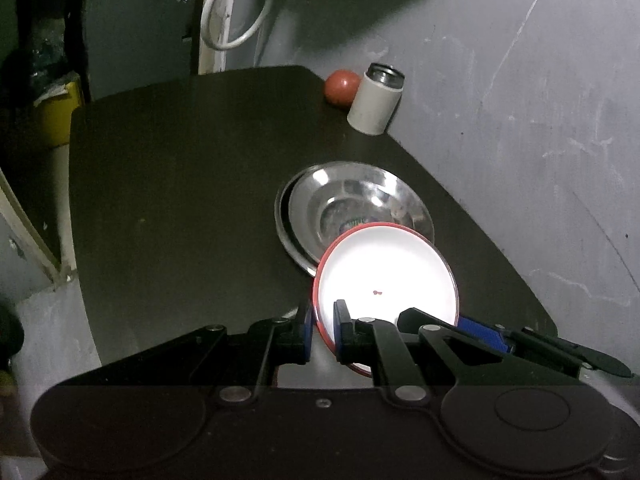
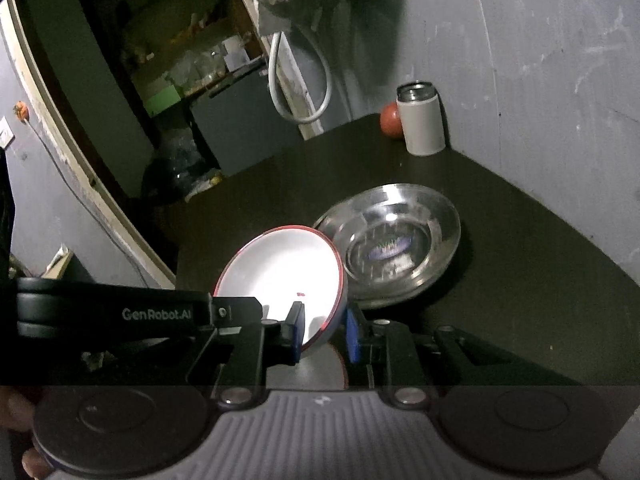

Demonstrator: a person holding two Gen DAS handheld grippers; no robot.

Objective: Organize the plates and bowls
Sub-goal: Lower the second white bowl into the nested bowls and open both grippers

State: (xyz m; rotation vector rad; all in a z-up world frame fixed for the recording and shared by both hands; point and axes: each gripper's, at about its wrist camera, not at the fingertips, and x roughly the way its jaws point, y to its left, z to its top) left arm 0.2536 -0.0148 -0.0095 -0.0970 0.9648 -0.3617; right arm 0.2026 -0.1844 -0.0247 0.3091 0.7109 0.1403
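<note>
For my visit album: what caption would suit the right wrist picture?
Both hand-held grippers pinch a red-rimmed white plate, tilted beside stacked steel bowls on a dark table.

Dark table with steel dishes, cup and red ball

A dark table [image 1: 168,200] is set against a grey wall. Stacked steel dishes [image 1: 352,208] are placed near its wall-side edge; a white cup [image 1: 374,100] and red ball [image 1: 341,87] are seen touching at the far corner.

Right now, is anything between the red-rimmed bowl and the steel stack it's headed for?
Nothing visible. The red-rimmed bowl, pinched at its rim by both grippers, hangs tilted at the near edge of the steel stack; the steel bowl's hollow looks empty.
</note>
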